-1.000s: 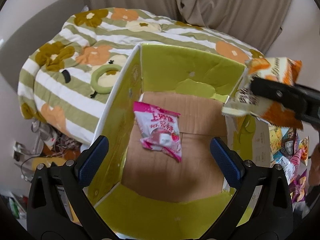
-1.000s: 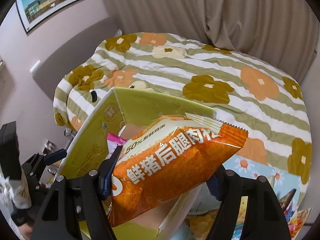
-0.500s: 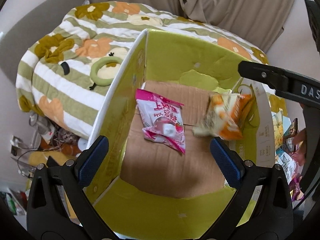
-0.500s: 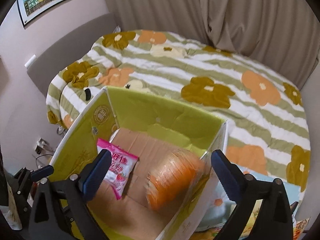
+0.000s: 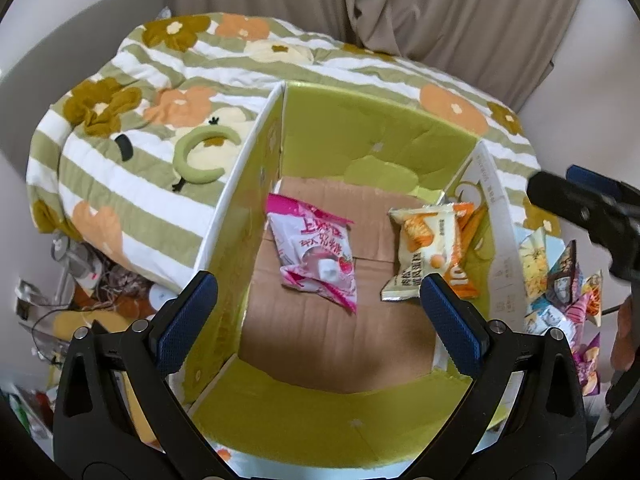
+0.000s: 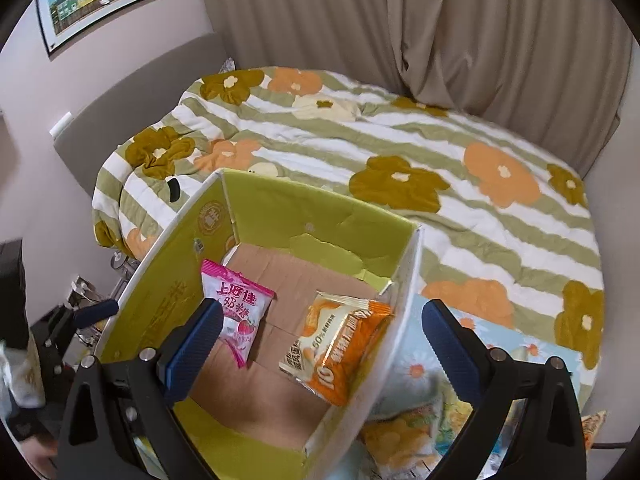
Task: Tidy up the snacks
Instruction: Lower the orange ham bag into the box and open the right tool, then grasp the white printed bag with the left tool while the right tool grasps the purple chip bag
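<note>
Both views look steeply down from close above the open cardboard box (image 5: 320,128), facing the flowered bed (image 5: 152,120) and the curtain (image 5: 440,12) beyond it. The left wrist view sits over the box's near edge, centred on its floor. The right wrist view stands over the box's right wall (image 6: 396,312), so the box lies to its lower left. Both views share the box's inside, with the pink packet (image 6: 236,308) and orange packet (image 6: 344,348), and the bed behind.

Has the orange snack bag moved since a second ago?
Yes. The orange snack bag dropped from the right gripper into the green cardboard box, landing right of the pink candy bag.
</note>
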Demonstrator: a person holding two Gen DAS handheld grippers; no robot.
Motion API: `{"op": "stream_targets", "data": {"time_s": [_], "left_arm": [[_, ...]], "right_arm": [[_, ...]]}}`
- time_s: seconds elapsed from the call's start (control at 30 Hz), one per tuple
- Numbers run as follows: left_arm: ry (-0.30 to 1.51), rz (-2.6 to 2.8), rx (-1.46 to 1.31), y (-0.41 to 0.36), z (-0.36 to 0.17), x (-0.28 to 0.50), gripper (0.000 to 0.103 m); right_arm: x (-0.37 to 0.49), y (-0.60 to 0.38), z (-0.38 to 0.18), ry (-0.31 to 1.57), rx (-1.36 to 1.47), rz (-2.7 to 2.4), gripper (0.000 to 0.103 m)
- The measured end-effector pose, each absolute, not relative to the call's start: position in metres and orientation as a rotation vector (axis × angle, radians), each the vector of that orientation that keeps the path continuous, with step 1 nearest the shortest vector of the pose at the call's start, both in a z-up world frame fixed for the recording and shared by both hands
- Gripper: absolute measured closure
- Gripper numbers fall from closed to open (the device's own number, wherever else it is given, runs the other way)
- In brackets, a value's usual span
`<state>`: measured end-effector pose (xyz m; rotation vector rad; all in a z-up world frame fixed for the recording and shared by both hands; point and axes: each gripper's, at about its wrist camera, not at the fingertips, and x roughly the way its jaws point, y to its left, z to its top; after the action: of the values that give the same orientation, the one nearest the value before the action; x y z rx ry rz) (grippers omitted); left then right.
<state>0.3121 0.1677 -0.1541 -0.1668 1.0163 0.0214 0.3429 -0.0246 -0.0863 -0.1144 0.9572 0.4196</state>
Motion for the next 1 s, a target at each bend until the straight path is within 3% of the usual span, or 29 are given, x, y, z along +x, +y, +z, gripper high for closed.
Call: {"op": "stream_targets", "data": {"time_s": [0.57,1.0], "left_arm": [[0.811,0.056,-0.105,0.095,-0.072,0.213,0.002],[0.789,-0.02,-0.116,-0.013,-0.069,0.12,0.002]], "right_arm": [[0.229,-0.122,-0.015,0.738,-0.019,0.378,0.004],[0.129,-0.257,-0.006,0.688,0.011,0.279,0.004]]}}
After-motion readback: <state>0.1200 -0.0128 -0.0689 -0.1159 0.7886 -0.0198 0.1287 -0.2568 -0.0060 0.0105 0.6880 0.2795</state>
